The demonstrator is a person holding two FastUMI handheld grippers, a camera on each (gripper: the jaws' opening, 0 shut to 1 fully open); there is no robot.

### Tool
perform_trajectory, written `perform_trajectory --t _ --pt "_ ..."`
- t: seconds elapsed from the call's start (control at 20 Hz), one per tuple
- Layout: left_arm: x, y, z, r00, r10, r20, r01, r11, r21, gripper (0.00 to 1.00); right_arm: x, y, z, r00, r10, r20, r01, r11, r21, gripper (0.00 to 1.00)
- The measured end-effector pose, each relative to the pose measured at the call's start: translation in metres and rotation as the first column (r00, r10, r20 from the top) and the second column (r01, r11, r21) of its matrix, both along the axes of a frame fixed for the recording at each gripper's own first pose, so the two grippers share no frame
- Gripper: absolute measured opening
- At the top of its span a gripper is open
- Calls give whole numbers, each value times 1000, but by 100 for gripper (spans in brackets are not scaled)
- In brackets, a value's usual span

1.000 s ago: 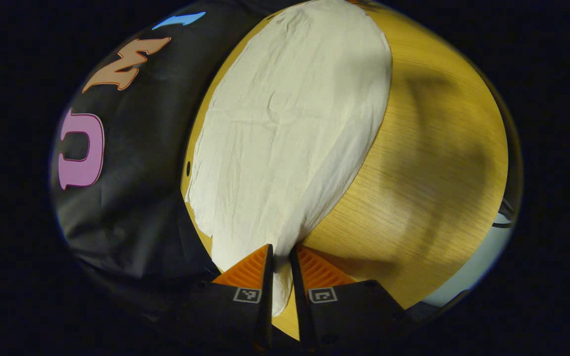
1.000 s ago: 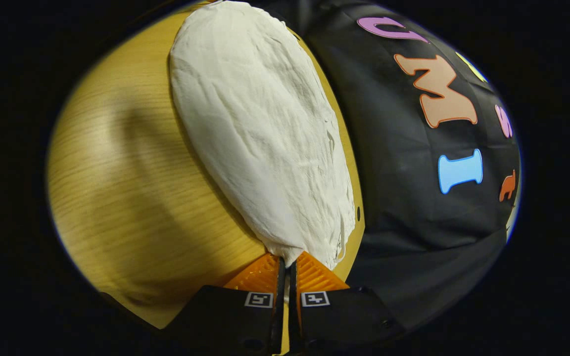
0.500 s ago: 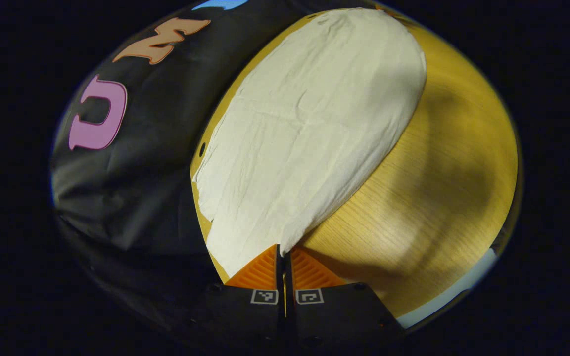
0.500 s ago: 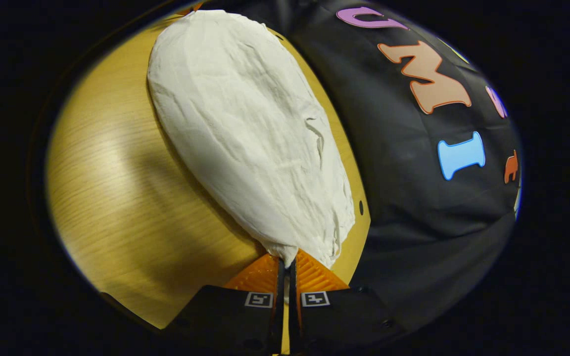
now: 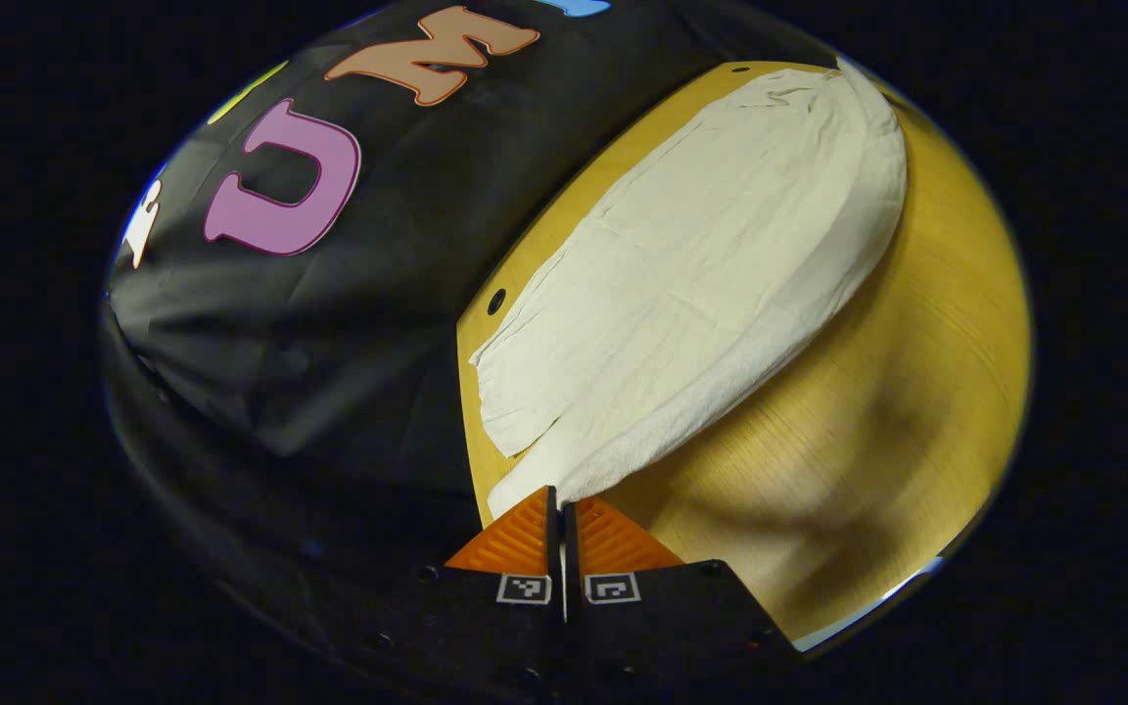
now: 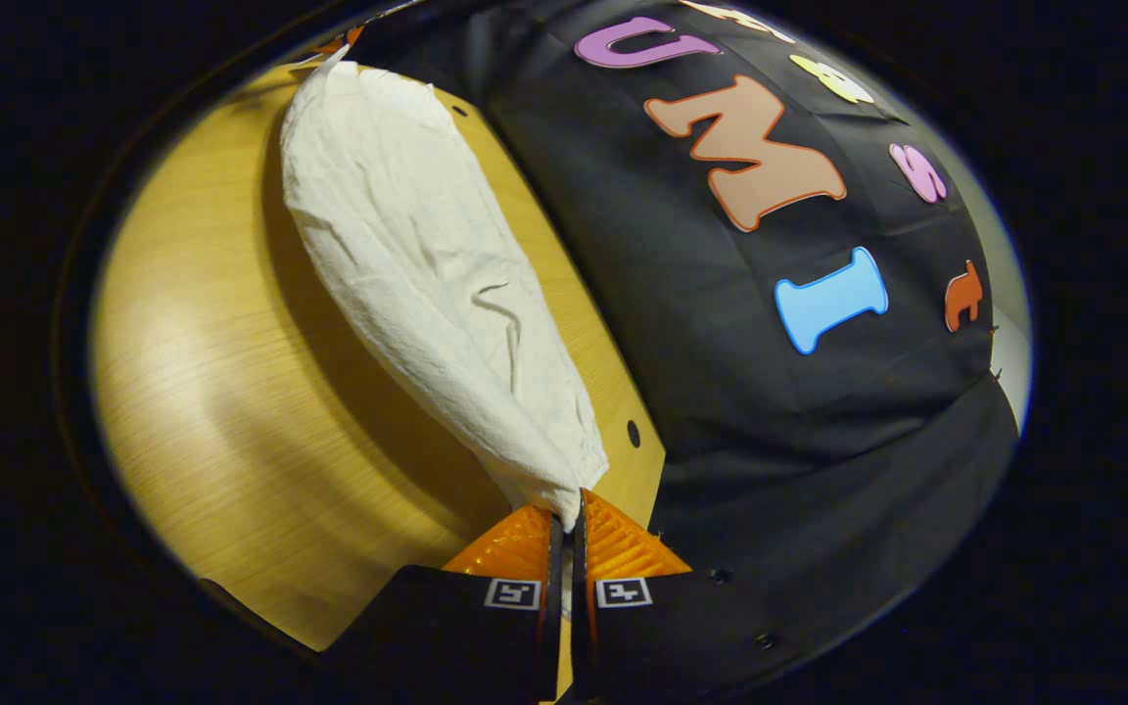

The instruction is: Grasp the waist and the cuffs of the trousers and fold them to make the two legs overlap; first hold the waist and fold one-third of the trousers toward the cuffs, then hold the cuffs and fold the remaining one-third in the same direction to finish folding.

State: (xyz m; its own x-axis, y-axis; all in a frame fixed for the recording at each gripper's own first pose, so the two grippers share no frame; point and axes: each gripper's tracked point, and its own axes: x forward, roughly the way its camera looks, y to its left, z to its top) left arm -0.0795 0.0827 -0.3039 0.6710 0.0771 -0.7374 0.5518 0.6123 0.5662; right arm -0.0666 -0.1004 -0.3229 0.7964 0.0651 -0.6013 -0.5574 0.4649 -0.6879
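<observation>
The trousers [image 5: 701, 284] run from the bottom centre to the upper right of the left gripper view, and from the bottom centre to the upper left of the right gripper view, lying along the far edge of the wooden surface [image 5: 877, 441]. We hold them at both ends: the left gripper [image 5: 562, 504] has its jaws clamped on one end of the cloth, the right gripper [image 6: 569, 509] on the other. To lay one leg squarely over the other, we judge it best to keep the cloth taut between us, carry both ends across together at equal height, and match the edges before letting go.
</observation>
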Motion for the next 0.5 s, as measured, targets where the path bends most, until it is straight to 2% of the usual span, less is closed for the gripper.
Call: perform_trajectory --t 0.1,0.2,0.5 --pt "19 -5 15 999 20 29 -20 1000 9 0 22 6 14 999 -3 43 1 999 43 4" --pt "41 -6 31 996 31 79 -33 999 29 0 38 5 28 996 1 84 -7 998 63 6" --pt "99 -5 66 972 113 206 -119 993 16 0 82 4 34 991 -70 117 55 990 132 7"
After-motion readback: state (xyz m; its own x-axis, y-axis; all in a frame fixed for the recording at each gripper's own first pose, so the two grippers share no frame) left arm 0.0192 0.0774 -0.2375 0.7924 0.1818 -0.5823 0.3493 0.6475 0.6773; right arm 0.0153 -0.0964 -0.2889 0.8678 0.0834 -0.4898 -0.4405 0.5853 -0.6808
